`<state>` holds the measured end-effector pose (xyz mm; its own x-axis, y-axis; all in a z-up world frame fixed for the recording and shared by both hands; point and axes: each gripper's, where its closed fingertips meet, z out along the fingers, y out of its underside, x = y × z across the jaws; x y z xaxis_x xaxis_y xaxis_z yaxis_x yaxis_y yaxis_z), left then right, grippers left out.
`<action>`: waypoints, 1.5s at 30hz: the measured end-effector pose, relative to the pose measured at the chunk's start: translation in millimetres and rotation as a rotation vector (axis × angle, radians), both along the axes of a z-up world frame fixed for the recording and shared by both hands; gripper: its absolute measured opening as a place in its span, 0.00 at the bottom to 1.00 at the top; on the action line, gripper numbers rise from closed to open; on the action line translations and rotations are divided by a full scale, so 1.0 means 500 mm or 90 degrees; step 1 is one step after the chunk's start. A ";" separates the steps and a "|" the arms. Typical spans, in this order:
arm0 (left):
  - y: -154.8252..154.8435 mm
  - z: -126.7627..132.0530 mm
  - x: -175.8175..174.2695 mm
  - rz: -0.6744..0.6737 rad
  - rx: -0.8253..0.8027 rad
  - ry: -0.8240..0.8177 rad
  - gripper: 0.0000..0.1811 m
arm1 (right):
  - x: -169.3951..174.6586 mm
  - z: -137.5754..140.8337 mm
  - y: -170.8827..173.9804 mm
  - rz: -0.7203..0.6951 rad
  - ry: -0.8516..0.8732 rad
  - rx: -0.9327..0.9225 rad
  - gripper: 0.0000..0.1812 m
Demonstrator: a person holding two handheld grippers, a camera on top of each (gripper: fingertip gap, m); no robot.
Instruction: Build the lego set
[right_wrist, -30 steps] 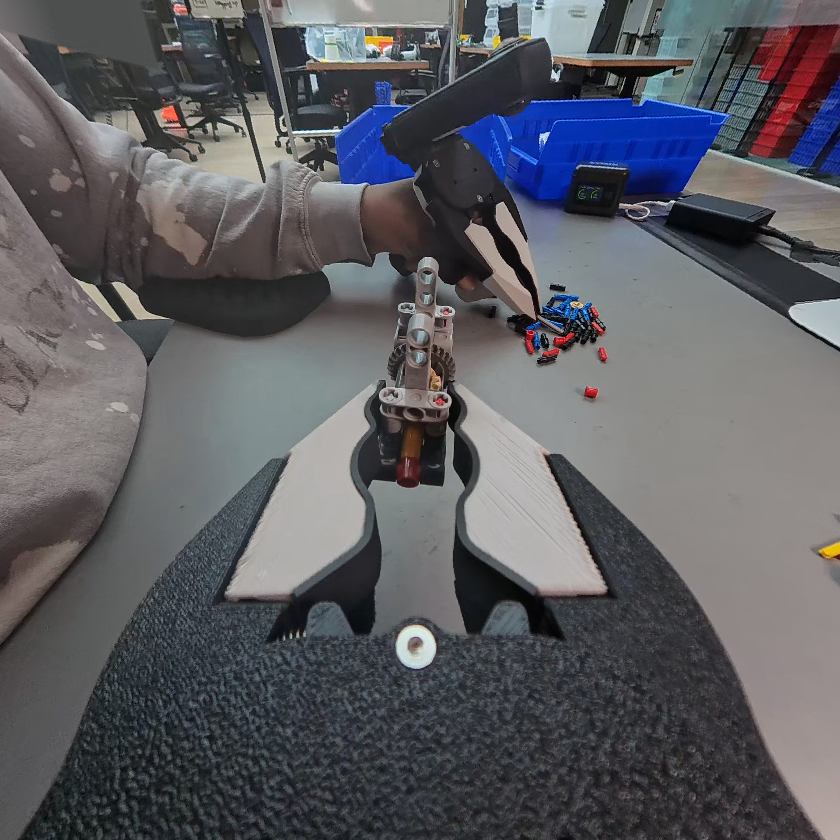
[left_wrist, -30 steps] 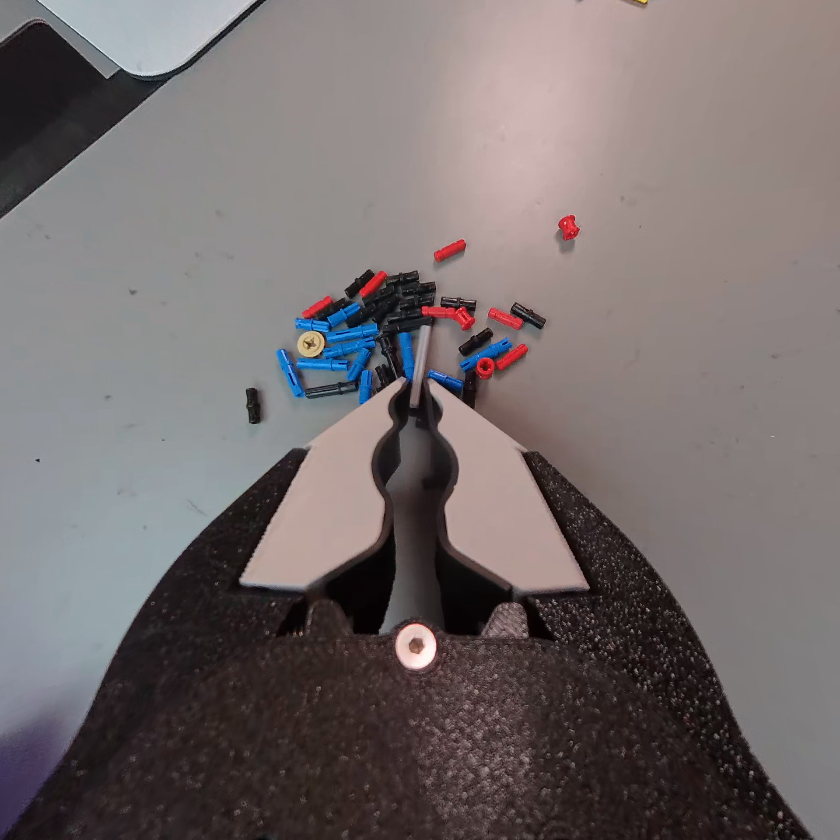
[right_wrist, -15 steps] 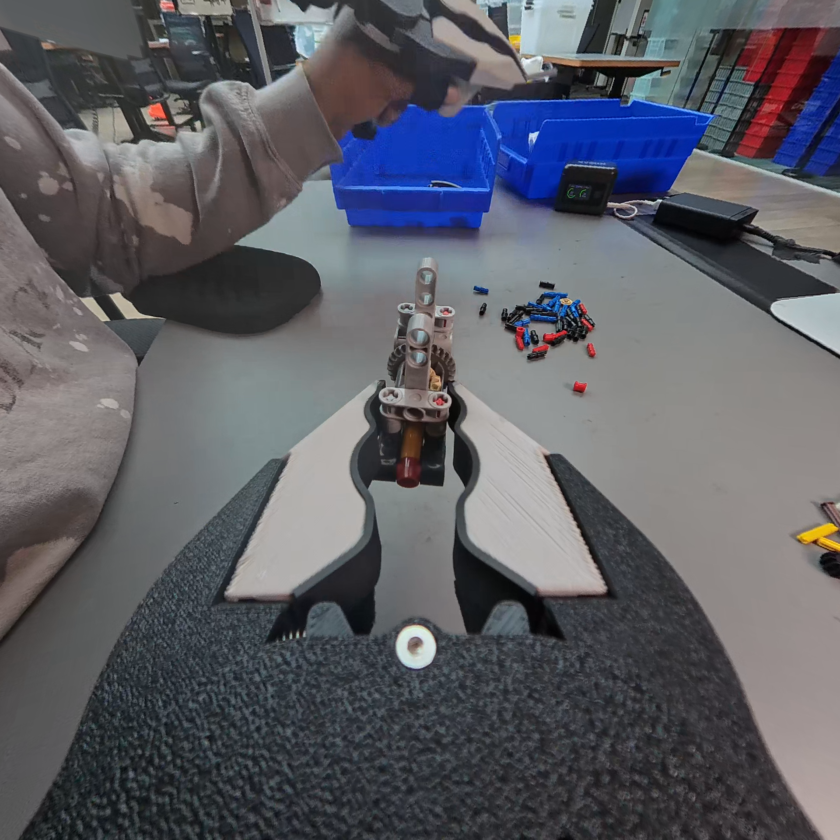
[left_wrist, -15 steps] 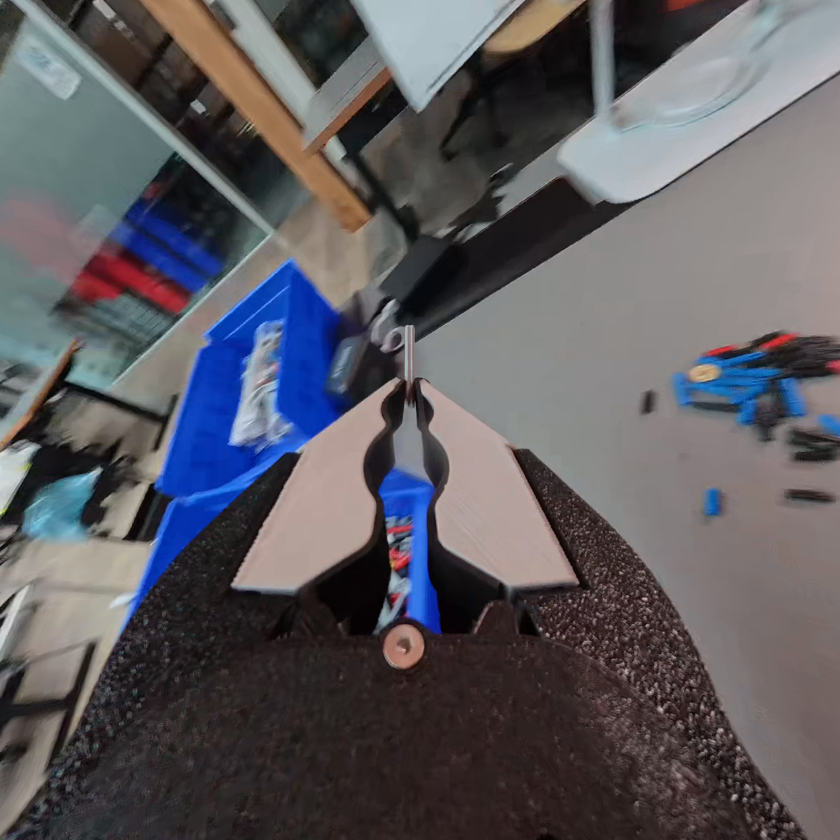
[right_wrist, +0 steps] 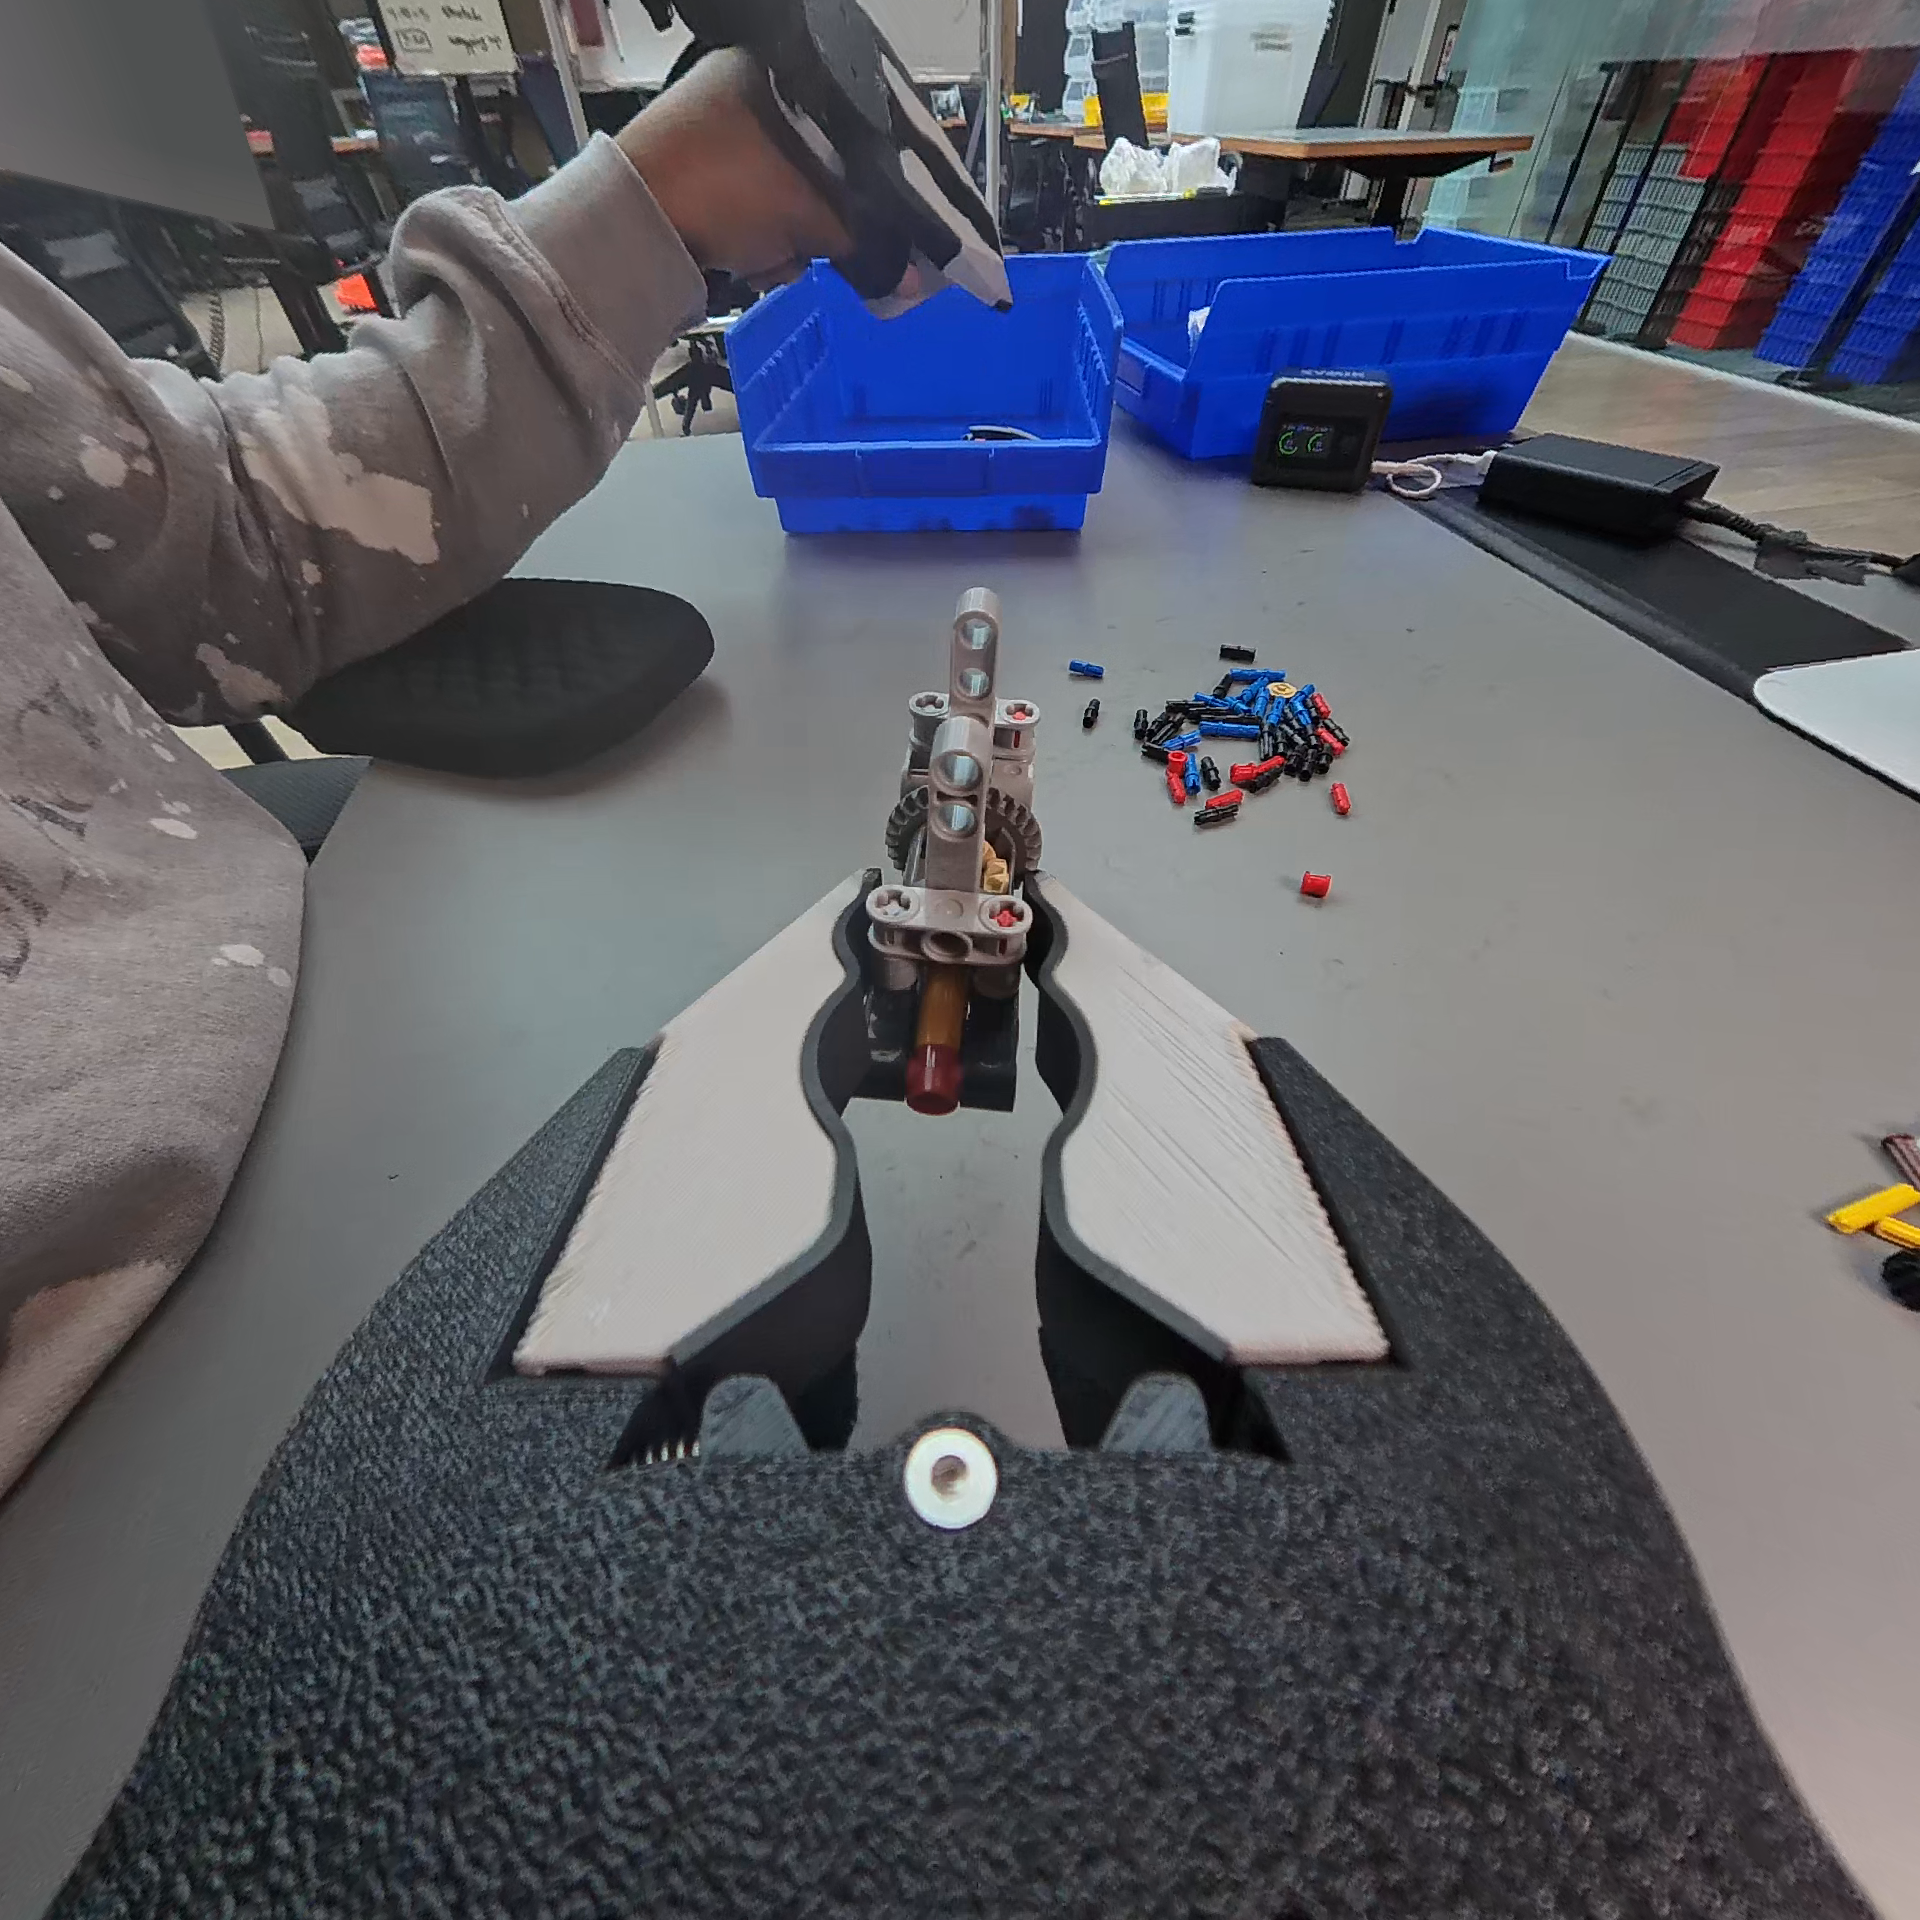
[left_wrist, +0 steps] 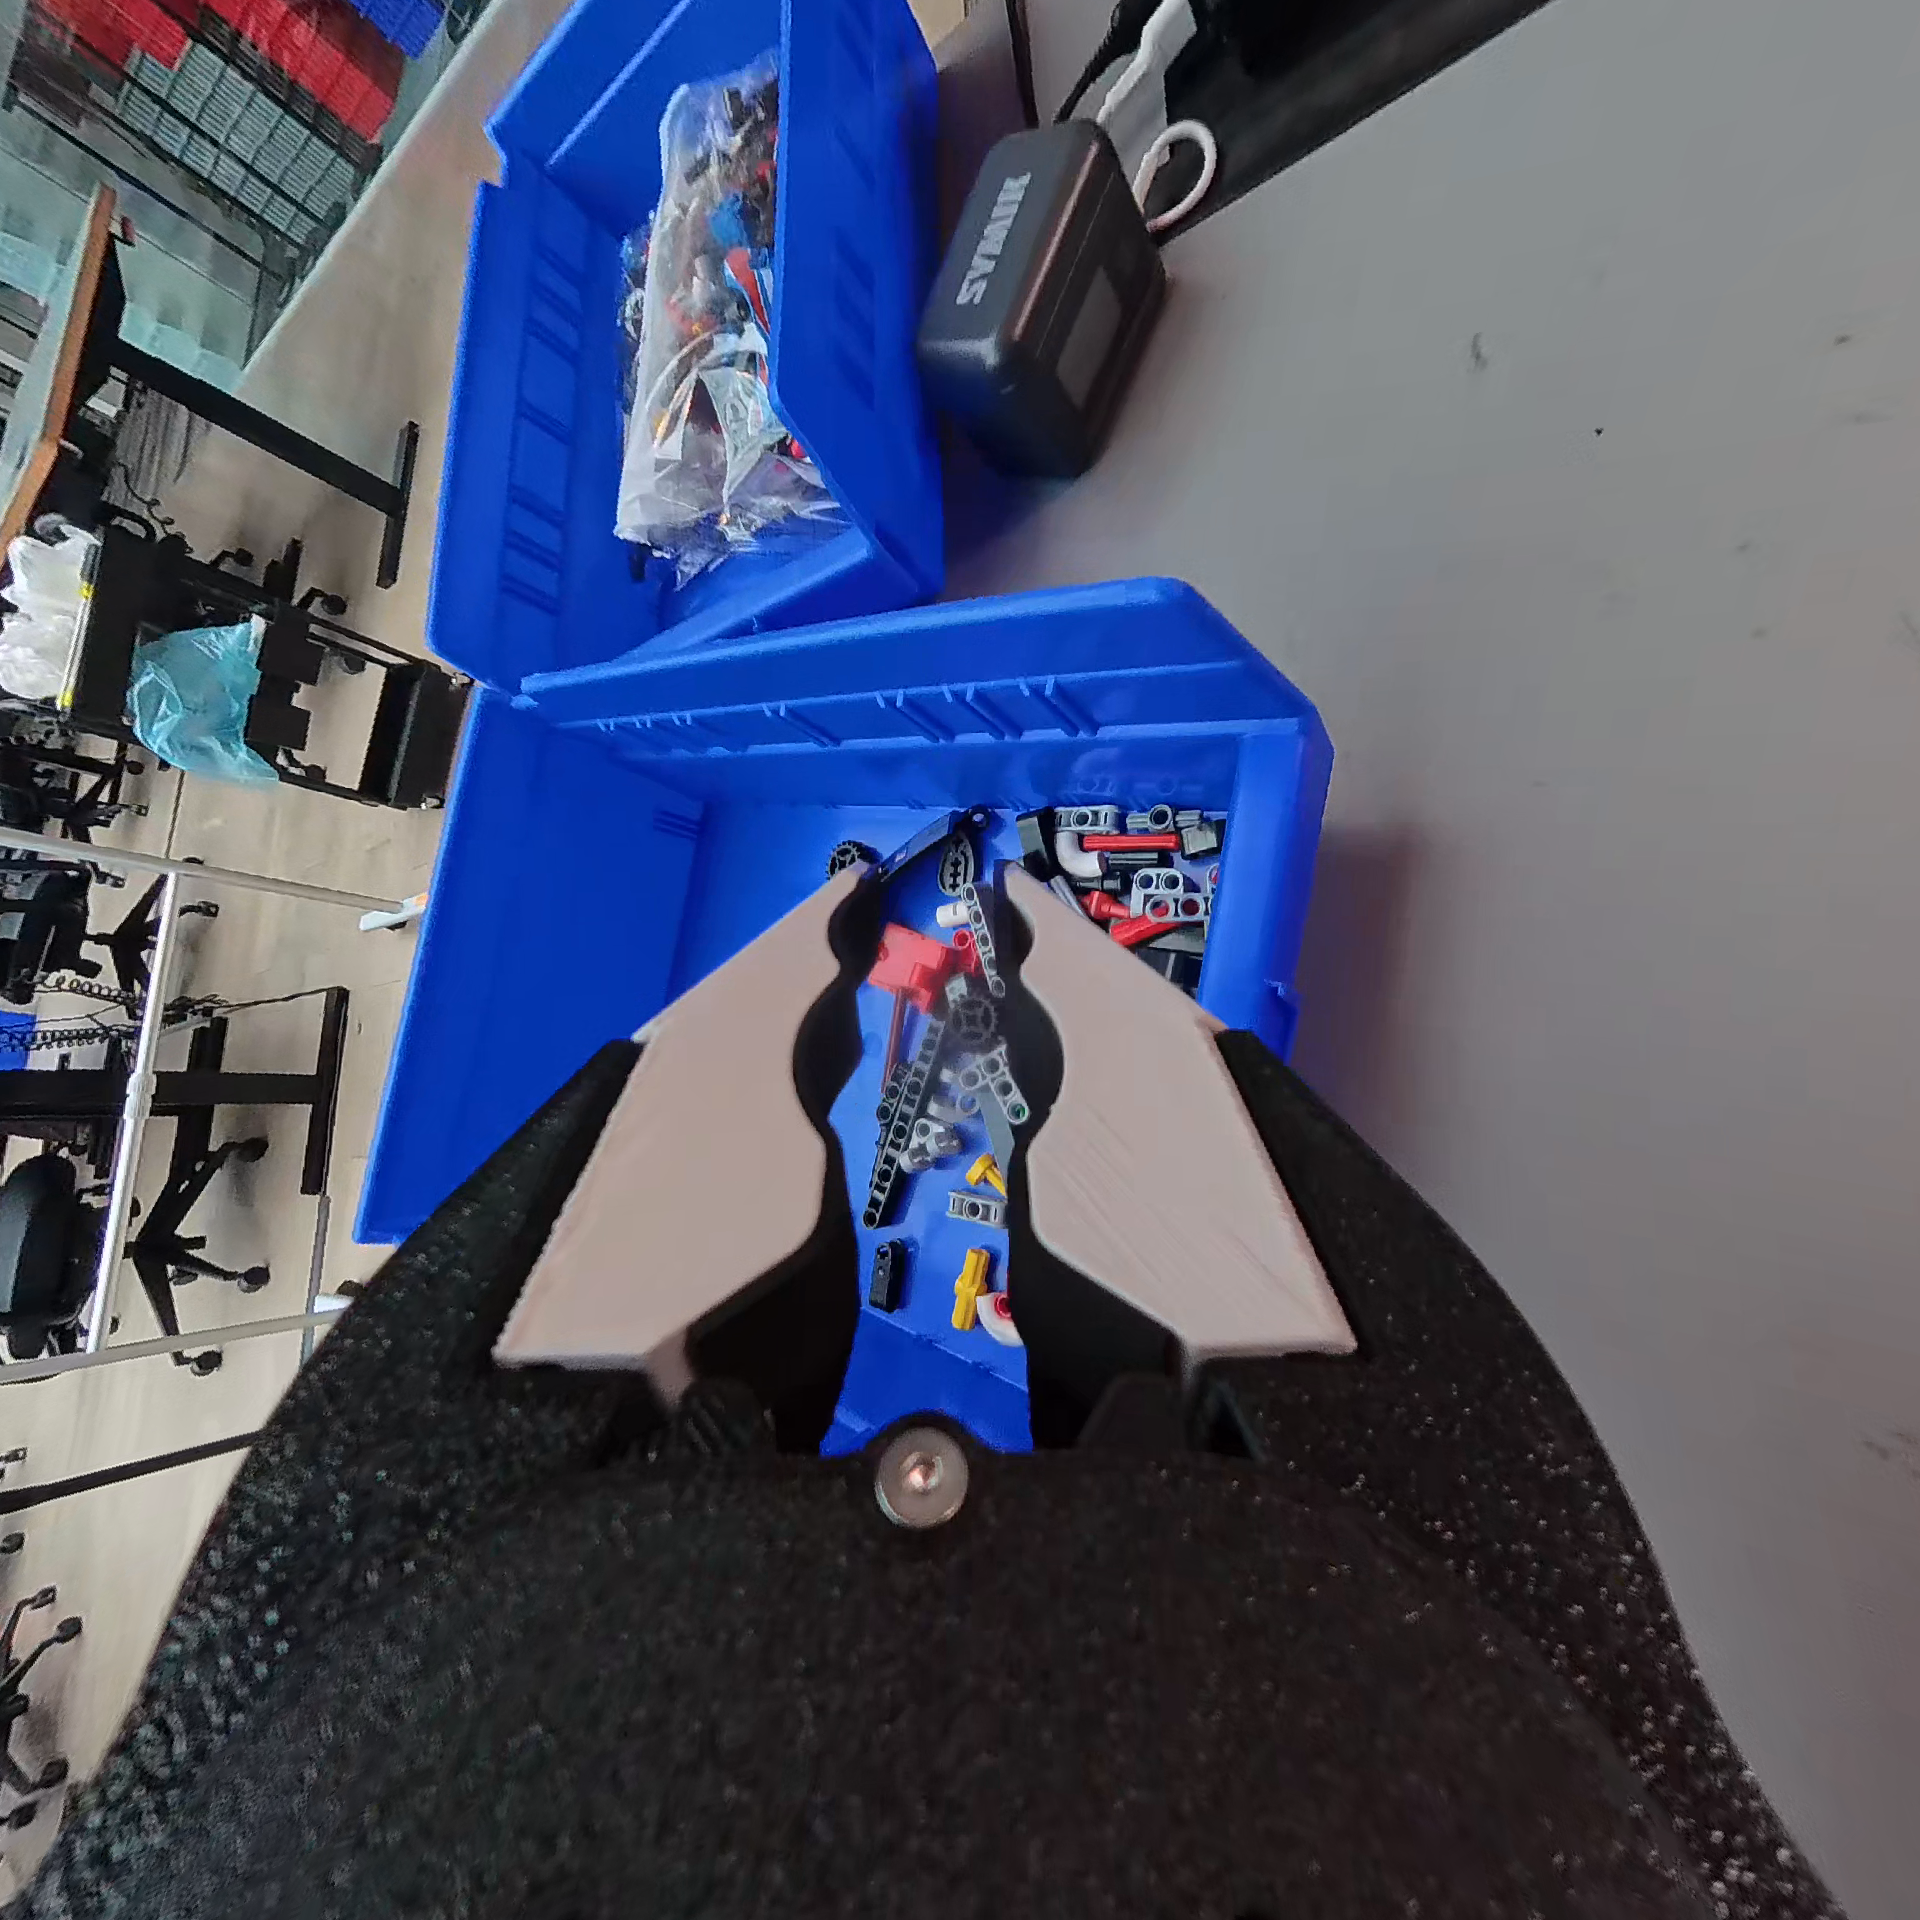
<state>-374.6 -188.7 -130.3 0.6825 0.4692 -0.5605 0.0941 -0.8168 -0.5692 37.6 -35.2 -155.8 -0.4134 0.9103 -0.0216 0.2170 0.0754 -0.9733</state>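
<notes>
The right gripper (right_wrist: 948,894) clamps the lego assembly (right_wrist: 961,831) on the table (right_wrist: 1455,1039), hiding its base. The left gripper (left_wrist: 930,883) hangs parted, empty, over the blue bin (left_wrist: 582,935), covering some loose parts.

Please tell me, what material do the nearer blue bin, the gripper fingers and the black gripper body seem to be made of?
Nearer blue bin: looks like glossy moulded plastic, with ribs and light reflections along its rim. Gripper fingers: pale, matte, with fine parallel lines, probably 3D-printed plastic. Black gripper body: rough, grainy surface, possibly printed or textured plastic; the pictures cannot settle which.
</notes>
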 end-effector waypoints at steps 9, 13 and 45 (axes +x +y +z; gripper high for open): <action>0.270 0.053 0.437 -0.600 0.291 -0.264 0.15 | -0.003 0.004 0.002 -0.006 0.009 -0.005 0.14; 0.283 0.050 0.674 -0.830 0.344 -0.502 0.16 | -0.001 0.009 -0.002 -0.004 0.020 -0.009 0.14; 0.251 0.018 0.806 -0.960 0.353 -0.604 0.28 | 0.018 0.089 -0.035 0.039 0.168 0.027 0.03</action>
